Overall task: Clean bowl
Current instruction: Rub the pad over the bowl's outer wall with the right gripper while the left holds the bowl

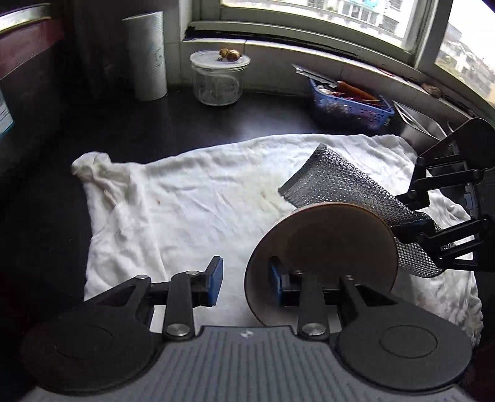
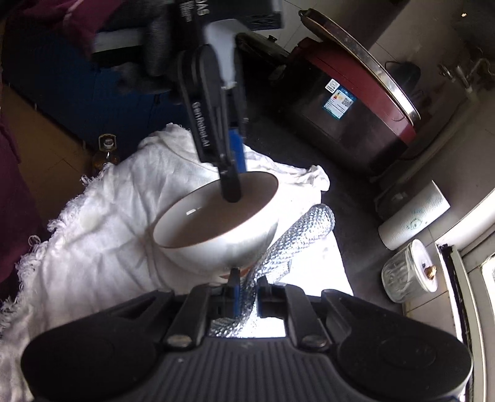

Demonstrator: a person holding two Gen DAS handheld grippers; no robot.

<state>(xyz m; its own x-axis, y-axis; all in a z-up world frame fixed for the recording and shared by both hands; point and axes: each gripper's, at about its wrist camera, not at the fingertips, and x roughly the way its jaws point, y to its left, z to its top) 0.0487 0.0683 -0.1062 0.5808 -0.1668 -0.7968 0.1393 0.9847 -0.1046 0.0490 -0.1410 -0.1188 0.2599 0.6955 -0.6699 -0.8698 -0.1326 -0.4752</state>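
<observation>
The right gripper (image 2: 246,304) pinches the scrub cloth (image 2: 297,228) at the bowl's (image 2: 216,222) four o'clock, the left gripper (image 1: 246,283) hangs loose, its jaws a bit apart around the rim, and wiping looks unfinished

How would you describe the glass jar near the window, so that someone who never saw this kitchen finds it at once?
Start at the window and look down to the dark counter below its sill. The jar stands there between a white paper roll and a blue basket. It is the only clear thing, squat and round, with small brown pieces lying on its flat lid.
</observation>
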